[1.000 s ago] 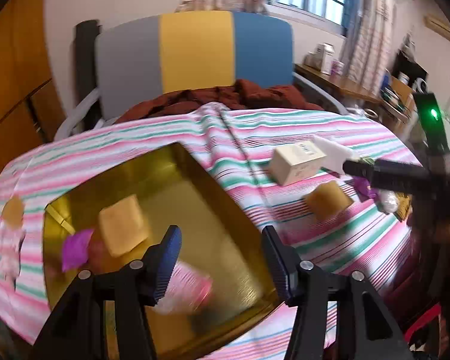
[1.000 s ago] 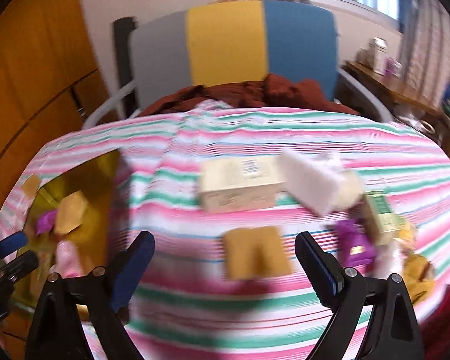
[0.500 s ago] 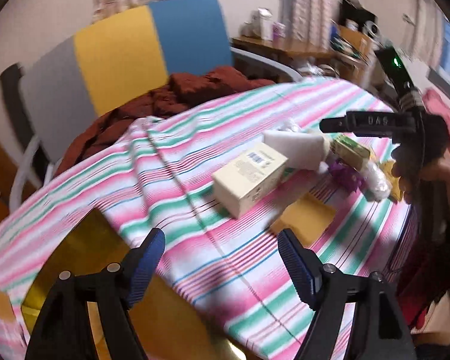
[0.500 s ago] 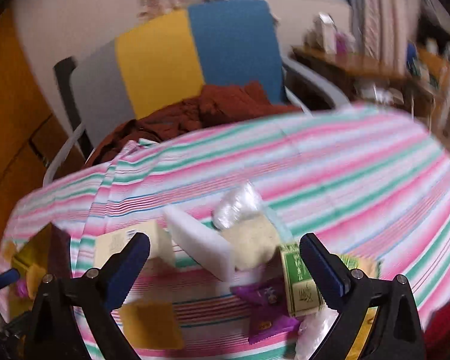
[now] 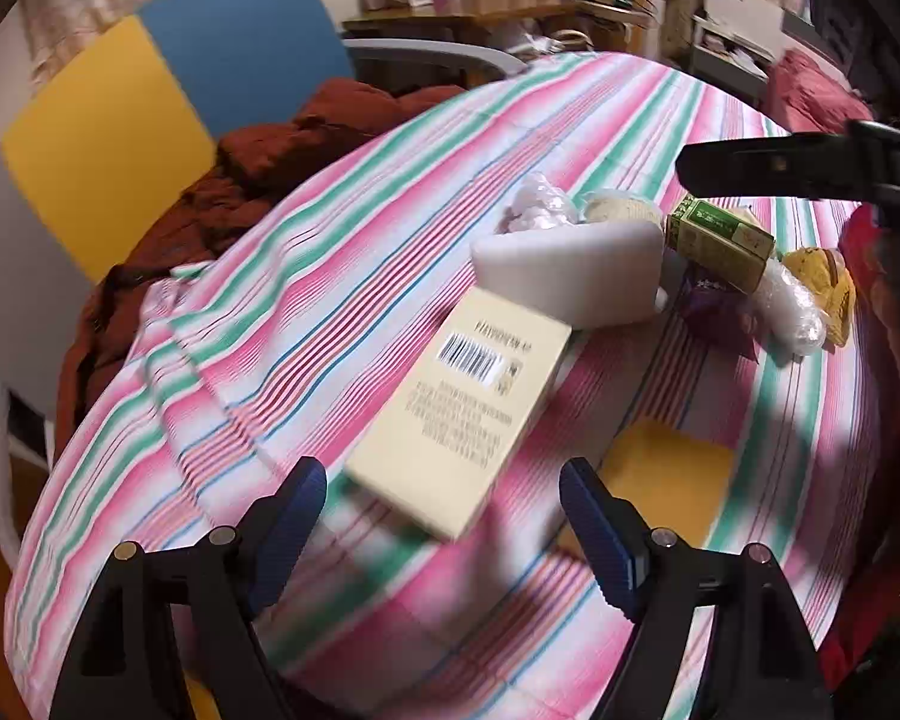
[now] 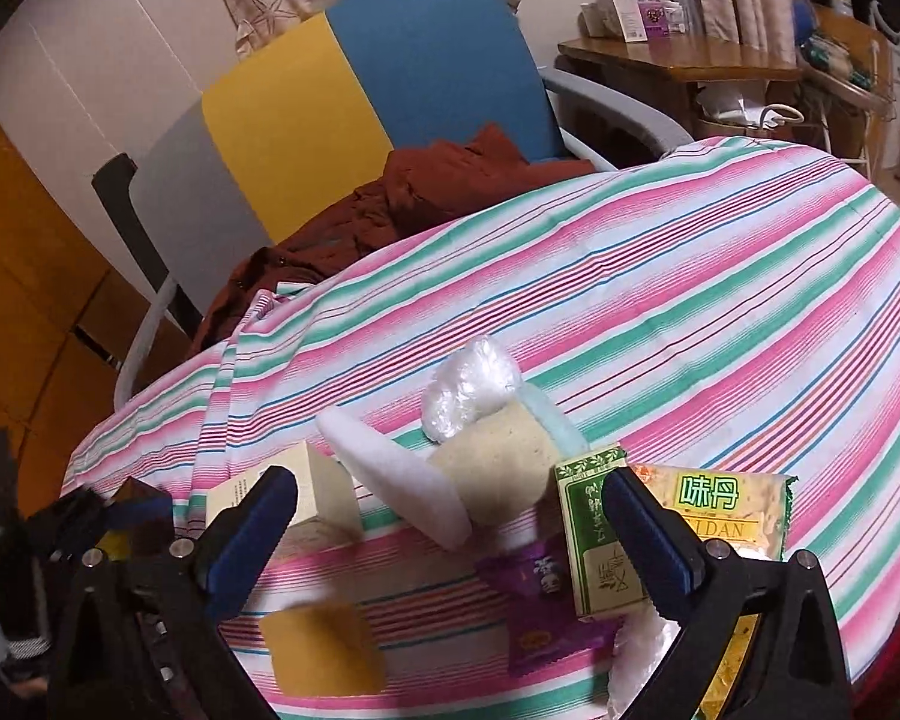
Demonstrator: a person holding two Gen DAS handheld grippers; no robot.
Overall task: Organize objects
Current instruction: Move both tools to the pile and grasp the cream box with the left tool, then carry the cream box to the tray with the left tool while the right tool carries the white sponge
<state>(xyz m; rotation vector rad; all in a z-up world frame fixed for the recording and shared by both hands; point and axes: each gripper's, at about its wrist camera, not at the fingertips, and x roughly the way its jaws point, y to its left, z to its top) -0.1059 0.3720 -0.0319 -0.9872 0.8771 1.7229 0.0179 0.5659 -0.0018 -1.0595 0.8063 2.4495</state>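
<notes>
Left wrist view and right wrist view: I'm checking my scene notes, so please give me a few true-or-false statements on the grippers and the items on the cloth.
1. The left gripper has its jaws open and empty. True.
2. The cream box shows a barcode. True.
3. The white sponge is inside a tray. False: it lies on the striped cloth.
4. The right gripper grips the green box. False: jaws open, holding nothing.

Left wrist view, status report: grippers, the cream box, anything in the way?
Left gripper open, empty, lined up on cream box. Right gripper open, empty. White foam block lies against the box's far end.
</notes>
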